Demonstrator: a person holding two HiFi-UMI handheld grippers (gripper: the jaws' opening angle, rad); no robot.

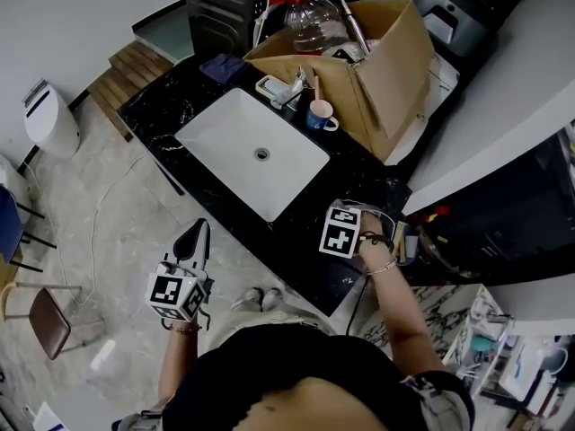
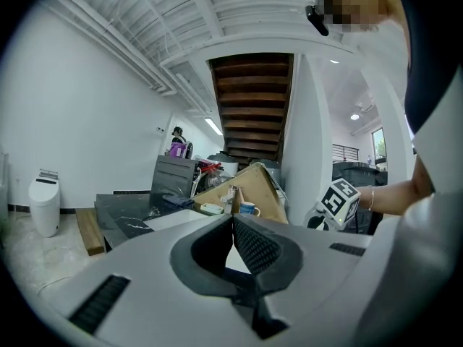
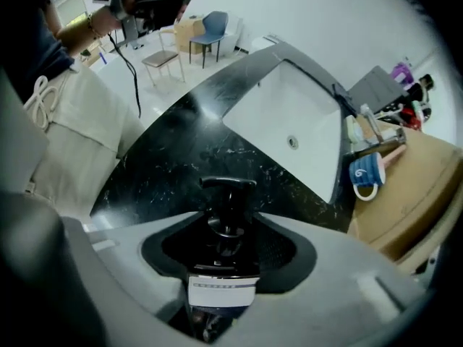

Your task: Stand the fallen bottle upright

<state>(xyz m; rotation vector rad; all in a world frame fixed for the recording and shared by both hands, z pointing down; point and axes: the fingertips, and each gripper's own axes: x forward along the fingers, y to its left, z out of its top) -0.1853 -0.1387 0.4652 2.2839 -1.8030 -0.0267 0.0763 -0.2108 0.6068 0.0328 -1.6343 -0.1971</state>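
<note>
At four o'clock from the sink [image 1: 256, 155], on the black counter [image 1: 301, 241], the bottle [image 3: 224, 291] seems to lie on its side, pump toward twelve in the right gripper view. My right tool [image 3: 231, 219] points down astride it, jaws wide, pads apparently not pressing. My left tool [image 2: 233, 226] is closed and empty. Nothing stands yet: I must grip, lift and tip.

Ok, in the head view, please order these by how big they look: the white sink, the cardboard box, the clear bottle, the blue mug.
1. cardboard box and white sink: too alike to rank.
2. clear bottle.
3. blue mug, plainly the smallest.
</note>
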